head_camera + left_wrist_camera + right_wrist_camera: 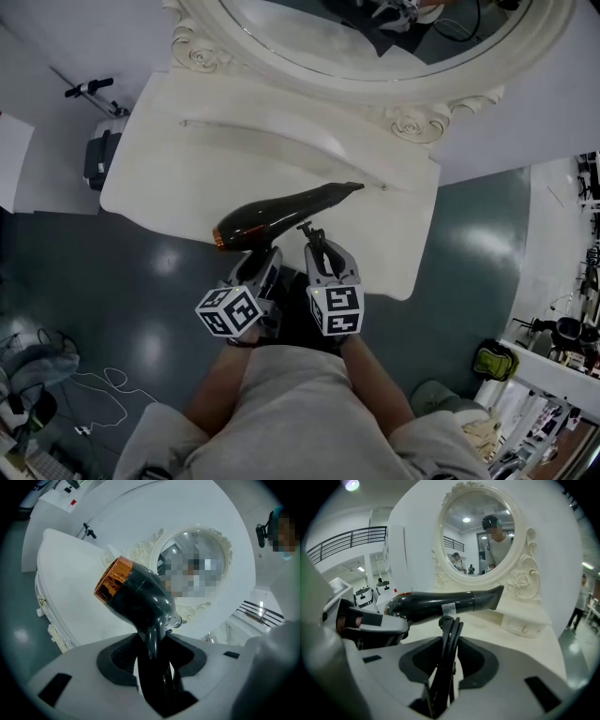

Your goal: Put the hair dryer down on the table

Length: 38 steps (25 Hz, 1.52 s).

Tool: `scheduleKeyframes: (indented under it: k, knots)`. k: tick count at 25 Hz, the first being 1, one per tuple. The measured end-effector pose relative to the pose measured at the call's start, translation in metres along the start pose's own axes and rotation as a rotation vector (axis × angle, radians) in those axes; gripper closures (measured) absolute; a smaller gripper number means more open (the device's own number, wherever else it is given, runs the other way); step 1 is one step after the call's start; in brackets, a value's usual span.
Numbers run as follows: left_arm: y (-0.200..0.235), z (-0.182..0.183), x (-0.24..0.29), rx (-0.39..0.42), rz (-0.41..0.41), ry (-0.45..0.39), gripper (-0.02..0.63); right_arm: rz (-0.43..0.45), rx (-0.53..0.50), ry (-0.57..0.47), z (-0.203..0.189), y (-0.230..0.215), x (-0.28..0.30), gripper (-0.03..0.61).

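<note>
At table (187, 173), left gripper (266, 258) angled down.

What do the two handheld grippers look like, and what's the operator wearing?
Left gripper and right gripper match: light grey moulded bodies, dark pads lining the jaws, white cube with black square markers each. Person wears light grey clothes, forearms unsleeved.

Ornate cream oval mirror (375, 82) at rear; glossy grey floor (122, 281); green bag (494, 361) lower right
</note>
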<state>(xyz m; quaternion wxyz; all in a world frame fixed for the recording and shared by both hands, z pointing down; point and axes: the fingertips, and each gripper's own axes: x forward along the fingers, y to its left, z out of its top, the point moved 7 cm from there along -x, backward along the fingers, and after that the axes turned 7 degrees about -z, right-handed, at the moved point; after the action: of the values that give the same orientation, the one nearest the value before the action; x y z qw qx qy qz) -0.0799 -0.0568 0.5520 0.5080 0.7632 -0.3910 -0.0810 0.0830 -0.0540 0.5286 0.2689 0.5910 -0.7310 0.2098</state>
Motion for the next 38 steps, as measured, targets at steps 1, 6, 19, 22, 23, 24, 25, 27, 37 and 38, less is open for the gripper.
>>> scheduleKeyframes:
  k: [1, 6, 19, 22, 23, 24, 25, 27, 37, 38]
  knots:
    - [0.002, 0.0, 0.002, -0.005, 0.005, -0.004, 0.433, 0.007, 0.0, 0.003, 0.0, -0.001, 0.004, 0.468]
    - [0.016, 0.005, 0.008, -0.044, 0.046, -0.015, 0.433, 0.027, -0.018, 0.017, 0.001, 0.001, 0.02, 0.468]
    - [0.034, 0.001, 0.035, -0.107, 0.124, 0.042, 0.433, 0.036, -0.013, 0.067, -0.006, -0.013, 0.039, 0.465]
    - [0.035, -0.002, 0.043, -0.119, 0.133, 0.051, 0.433, 0.034, -0.005, 0.076, -0.008, -0.017, 0.041, 0.465]
    - [0.035, -0.003, 0.045, -0.127, 0.137, 0.051, 0.433, 0.033, -0.001, 0.077, -0.008, -0.019, 0.041, 0.465]
    - [0.036, -0.004, 0.047, -0.135, 0.14, 0.05, 0.433, 0.032, 0.003, 0.077, -0.008, -0.022, 0.041, 0.463]
    - [0.036, -0.005, 0.048, -0.143, 0.144, 0.048, 0.433, 0.031, 0.008, 0.077, -0.008, -0.024, 0.041, 0.463]
    - [0.037, -0.005, 0.051, -0.151, 0.147, 0.042, 0.433, 0.031, 0.013, 0.078, -0.008, -0.028, 0.041, 0.462]
    - [0.039, -0.003, 0.064, -0.187, 0.16, 0.03, 0.434, 0.022, 0.021, 0.072, -0.004, -0.04, 0.048, 0.462]
    - [0.04, -0.002, 0.064, -0.191, 0.166, 0.028, 0.433, 0.021, 0.021, 0.072, -0.003, -0.042, 0.048, 0.462]
